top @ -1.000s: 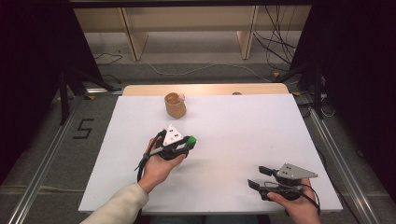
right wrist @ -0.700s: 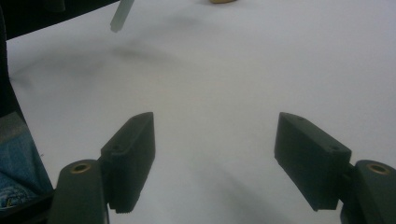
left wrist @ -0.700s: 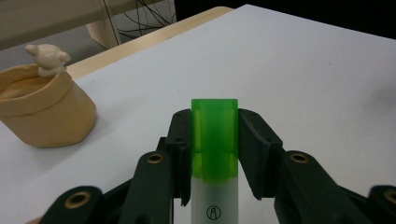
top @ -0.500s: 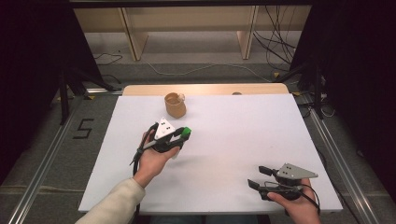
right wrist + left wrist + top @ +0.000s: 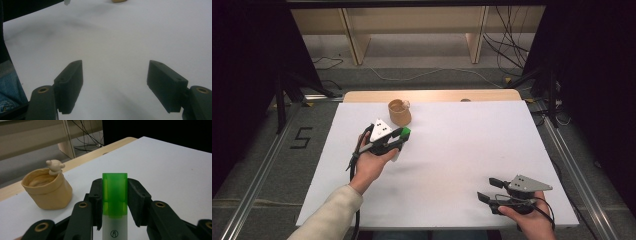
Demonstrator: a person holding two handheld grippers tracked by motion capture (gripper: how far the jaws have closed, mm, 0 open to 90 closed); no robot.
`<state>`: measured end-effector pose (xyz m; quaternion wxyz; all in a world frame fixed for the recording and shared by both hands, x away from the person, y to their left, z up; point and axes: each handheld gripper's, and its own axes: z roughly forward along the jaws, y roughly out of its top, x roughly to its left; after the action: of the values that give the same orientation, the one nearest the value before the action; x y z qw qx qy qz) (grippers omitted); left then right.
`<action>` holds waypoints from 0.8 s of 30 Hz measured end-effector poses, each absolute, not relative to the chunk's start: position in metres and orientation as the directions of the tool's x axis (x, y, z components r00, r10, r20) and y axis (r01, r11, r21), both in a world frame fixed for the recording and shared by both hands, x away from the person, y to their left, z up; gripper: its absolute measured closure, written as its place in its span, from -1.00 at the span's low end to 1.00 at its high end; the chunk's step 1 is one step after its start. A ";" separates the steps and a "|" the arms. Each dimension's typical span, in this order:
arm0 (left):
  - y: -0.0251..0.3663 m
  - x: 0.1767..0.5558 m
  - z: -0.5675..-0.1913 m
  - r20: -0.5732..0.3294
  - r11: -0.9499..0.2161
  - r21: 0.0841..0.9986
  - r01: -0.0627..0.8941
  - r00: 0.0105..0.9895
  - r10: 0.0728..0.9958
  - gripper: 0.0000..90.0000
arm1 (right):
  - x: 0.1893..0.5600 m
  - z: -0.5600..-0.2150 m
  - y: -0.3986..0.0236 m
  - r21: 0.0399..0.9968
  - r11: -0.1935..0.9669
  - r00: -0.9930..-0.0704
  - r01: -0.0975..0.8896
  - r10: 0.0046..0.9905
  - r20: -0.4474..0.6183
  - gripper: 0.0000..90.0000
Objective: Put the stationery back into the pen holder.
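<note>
- White plastic tube with a translucent green square cap point(image 5: 114, 195), centre of the left gripper view, is pinched by the left gripper point(image 5: 398, 137); being smooth, it could slip or tip.
- Tan soft pouch with a small bear figure point(image 5: 47, 190) sits left, just beyond; a swing might topple it.
- Right gripper point(image 5: 488, 190), lower right in the high view, jaws spread, empty.

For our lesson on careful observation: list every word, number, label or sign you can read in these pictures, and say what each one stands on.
"5": a dark numeral on the grey floor, left of the white table.
A small circled symbol, no readable letters: printed on the white body of the green-capped tube, held in the left hand-held gripper.
The tan pouch with its small bear figure bears no readable text.
</note>
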<state>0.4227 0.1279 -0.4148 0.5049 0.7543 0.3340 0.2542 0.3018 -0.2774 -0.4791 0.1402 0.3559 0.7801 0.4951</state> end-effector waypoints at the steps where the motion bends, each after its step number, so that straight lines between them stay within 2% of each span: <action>1: 0.128 0.423 -0.415 0.050 -0.268 0.932 0.243 0.647 0.761 0.49 | 0.302 -0.479 -0.277 0.874 0.257 -0.710 0.413 0.692 0.132 -0.34; 24: 0.134 0.450 -0.408 0.093 -0.243 0.955 0.170 0.606 0.790 0.49 | 0.302 -0.479 -0.277 0.872 0.261 -0.711 0.415 0.690 0.131 -0.34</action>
<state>0.4500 0.1340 -0.4076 0.5201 0.7299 0.3288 0.2977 0.3018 -0.2769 -0.4795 0.1394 0.3534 0.7818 0.4944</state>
